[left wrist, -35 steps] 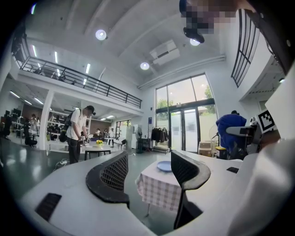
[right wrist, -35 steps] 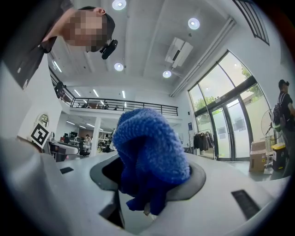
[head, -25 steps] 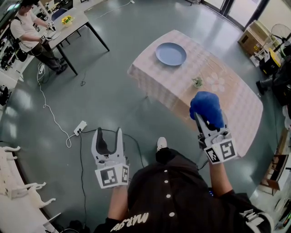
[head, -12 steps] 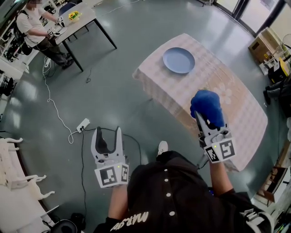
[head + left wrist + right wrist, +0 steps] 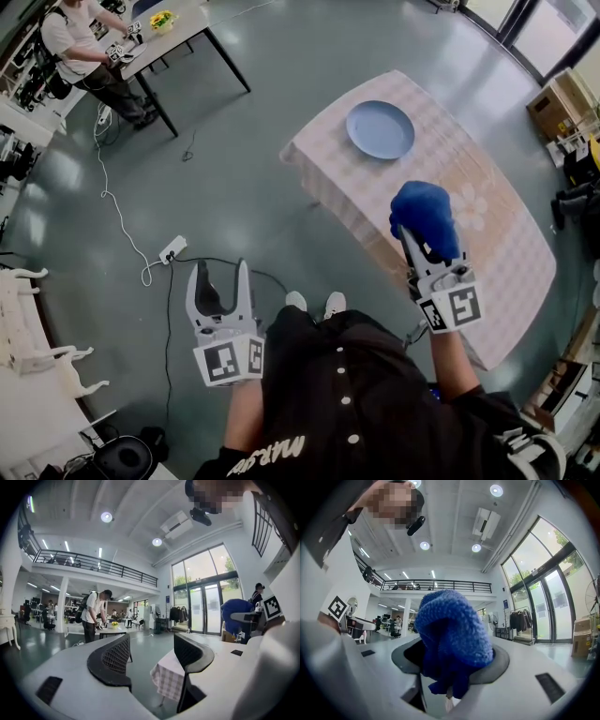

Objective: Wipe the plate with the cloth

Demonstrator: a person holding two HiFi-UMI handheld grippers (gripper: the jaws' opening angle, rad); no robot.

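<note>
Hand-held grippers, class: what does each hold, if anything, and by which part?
Right hand-held gripper: shut on the blue cloth, gripped by its bunched lower part. Left hand-held gripper: open, holding nothing.

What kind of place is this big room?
Probably a big open workshop or lab hall: a high ceiling with a balcony railing, tall glass doors, and a person working at a desk.

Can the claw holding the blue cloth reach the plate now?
Probably not yet. The plate lies far up the table, well beyond the right claw and its cloth. Nothing stands between them, so stepping closer should do.
</note>
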